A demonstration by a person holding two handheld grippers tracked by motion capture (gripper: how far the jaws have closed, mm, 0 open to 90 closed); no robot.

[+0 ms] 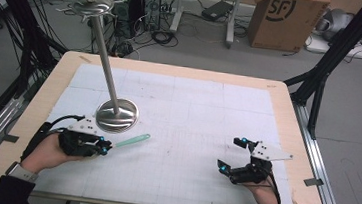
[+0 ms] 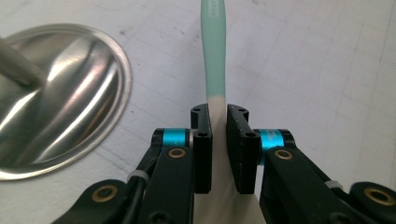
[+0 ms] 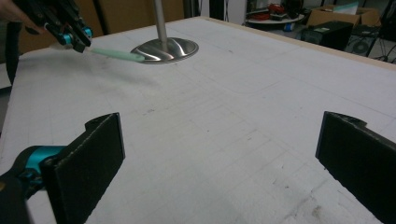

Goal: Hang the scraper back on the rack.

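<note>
- The left gripper [image 2: 218, 116] is clamped on the pale end of a thin mint-green stick [image 2: 213, 51], which points away from its jaws, above the table [image 1: 188, 112].
- The stick looks light, stiff and smooth; a grip near the end may let it swing.
- Just to the left of it stands a metal stand [image 1: 116, 115]; its pole could block a swing.
- The right gripper [image 1: 238, 155], well apart, has its jaws wide and holds nothing.

the left gripper [image 1: 106, 147] is closed on one end of a mint-green stick [image 1: 132, 140], just beside the round base of a metal stand [image 1: 116, 114]. the right gripper [image 1: 230, 154] rests well apart on the white mat [image 1: 193, 113], with its jaws wide.
</note>
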